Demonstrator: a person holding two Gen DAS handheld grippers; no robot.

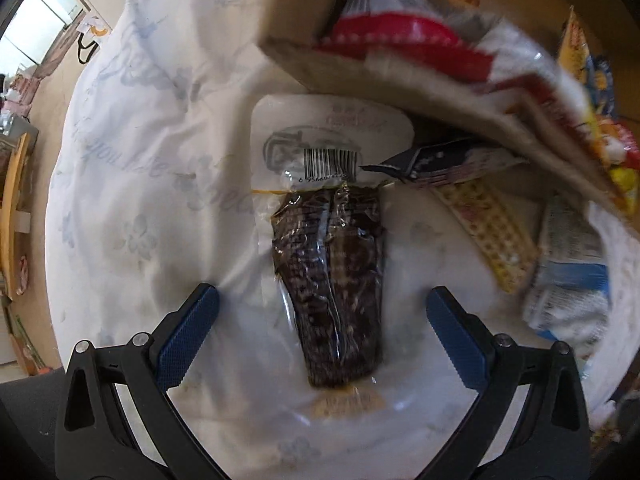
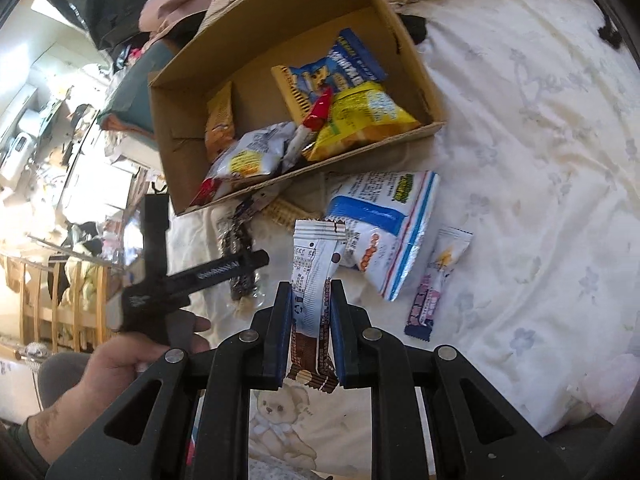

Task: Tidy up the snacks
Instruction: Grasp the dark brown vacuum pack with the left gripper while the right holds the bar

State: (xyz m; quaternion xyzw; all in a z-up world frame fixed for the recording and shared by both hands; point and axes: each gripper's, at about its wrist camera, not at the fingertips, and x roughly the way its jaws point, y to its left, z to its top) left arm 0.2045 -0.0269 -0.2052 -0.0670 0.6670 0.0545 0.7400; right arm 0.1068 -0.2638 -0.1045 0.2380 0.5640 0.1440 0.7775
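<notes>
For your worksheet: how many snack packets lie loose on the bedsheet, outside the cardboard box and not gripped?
4 visible: dark vacuum-packed snack left, blue-and-white bag centre, small pink packet right, yellow-edged packet half-hidden below the box; more may hide.

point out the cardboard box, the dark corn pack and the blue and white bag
cardboard box (image 2: 404,46), right wrist view, inner side wall
dark corn pack (image 1: 332,280), left wrist view, middle
blue and white bag (image 2: 376,216), right wrist view, blue band

Glossy clear plastic vacuum pack (image 1: 328,276); matt corrugated cardboard box (image 2: 400,36); soft printed cotton bedsheet (image 2: 520,184), wrinkled; shiny foil snack bags (image 2: 360,116); gripper pads (image 1: 188,340) blue textured rubber.
</notes>
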